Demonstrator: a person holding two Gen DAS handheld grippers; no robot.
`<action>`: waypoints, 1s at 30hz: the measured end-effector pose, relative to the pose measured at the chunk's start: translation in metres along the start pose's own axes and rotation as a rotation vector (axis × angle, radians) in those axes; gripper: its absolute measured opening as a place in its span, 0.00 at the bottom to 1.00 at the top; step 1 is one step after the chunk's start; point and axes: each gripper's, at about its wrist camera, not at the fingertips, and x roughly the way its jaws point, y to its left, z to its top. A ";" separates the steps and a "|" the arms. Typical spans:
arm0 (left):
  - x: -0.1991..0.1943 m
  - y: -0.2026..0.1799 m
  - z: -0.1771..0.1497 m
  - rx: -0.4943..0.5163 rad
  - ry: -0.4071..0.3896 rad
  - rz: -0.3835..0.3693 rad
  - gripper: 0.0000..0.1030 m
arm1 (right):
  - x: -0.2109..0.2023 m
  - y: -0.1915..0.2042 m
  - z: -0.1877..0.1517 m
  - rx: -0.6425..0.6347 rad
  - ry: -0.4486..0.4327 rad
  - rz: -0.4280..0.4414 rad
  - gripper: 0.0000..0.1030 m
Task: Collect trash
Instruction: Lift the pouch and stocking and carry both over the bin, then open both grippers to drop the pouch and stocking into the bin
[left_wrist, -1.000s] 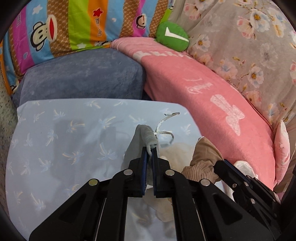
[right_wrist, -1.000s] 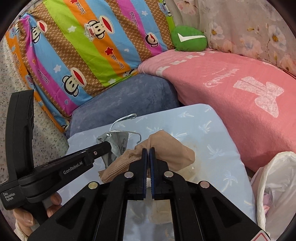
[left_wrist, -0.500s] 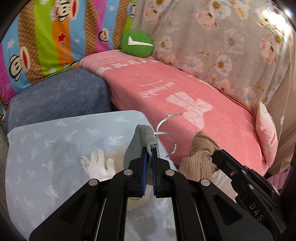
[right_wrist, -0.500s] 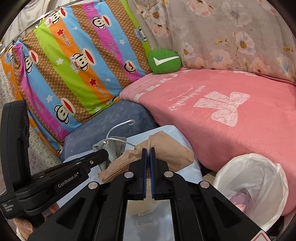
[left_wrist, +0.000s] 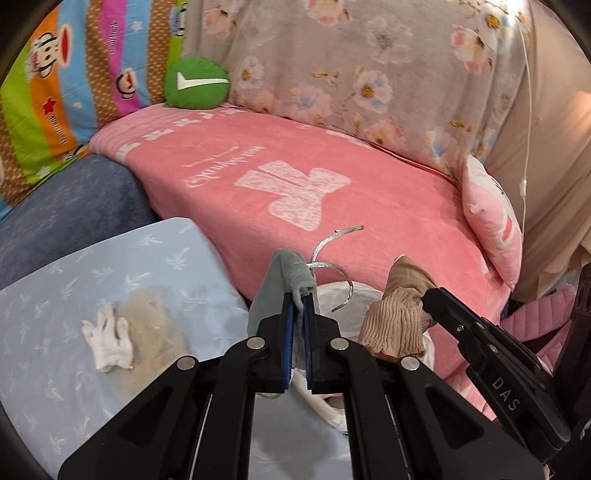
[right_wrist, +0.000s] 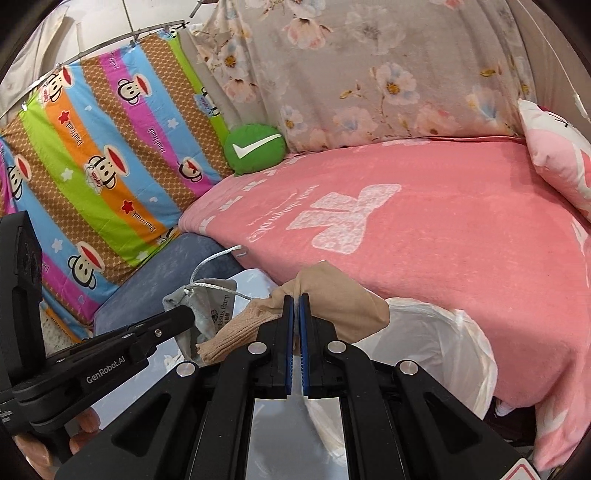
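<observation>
My left gripper (left_wrist: 300, 300) is shut on a grey drawstring pouch (left_wrist: 280, 280) with a silver cord (left_wrist: 332, 254); the pouch also shows in the right wrist view (right_wrist: 210, 306). My right gripper (right_wrist: 295, 301) is shut on a beige stocking (right_wrist: 332, 295), seen in the left wrist view (left_wrist: 399, 317) too. Both are held just above the near rim of a white bag-lined bin (right_wrist: 443, 339). A crumpled white tissue (left_wrist: 110, 339) and a sheer beige stocking (left_wrist: 155, 332) lie on the light blue cushion (left_wrist: 55, 295).
A pink blanket (left_wrist: 332, 177) covers the sofa behind the bin. A green check-mark cushion (left_wrist: 195, 85), a striped monkey-print cover (right_wrist: 92, 166), a floral backrest (left_wrist: 369, 74) and a pink pillow (left_wrist: 491, 229) stand around. A dark blue cushion (left_wrist: 74, 206) lies behind the light blue one.
Both grippers have swung to the right, away from the light blue cushion, carrying the pouch and the stocking over to the white bin. The tissue stays on the cushion.
</observation>
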 end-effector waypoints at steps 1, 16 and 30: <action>0.003 -0.006 0.000 0.009 0.006 -0.009 0.05 | -0.002 -0.009 0.000 0.011 -0.003 -0.009 0.03; 0.031 -0.061 0.000 0.065 0.037 -0.039 0.41 | -0.009 -0.066 -0.006 0.083 -0.004 -0.068 0.03; 0.029 -0.054 0.002 0.045 0.009 0.006 0.56 | -0.004 -0.062 -0.005 0.066 -0.008 -0.068 0.12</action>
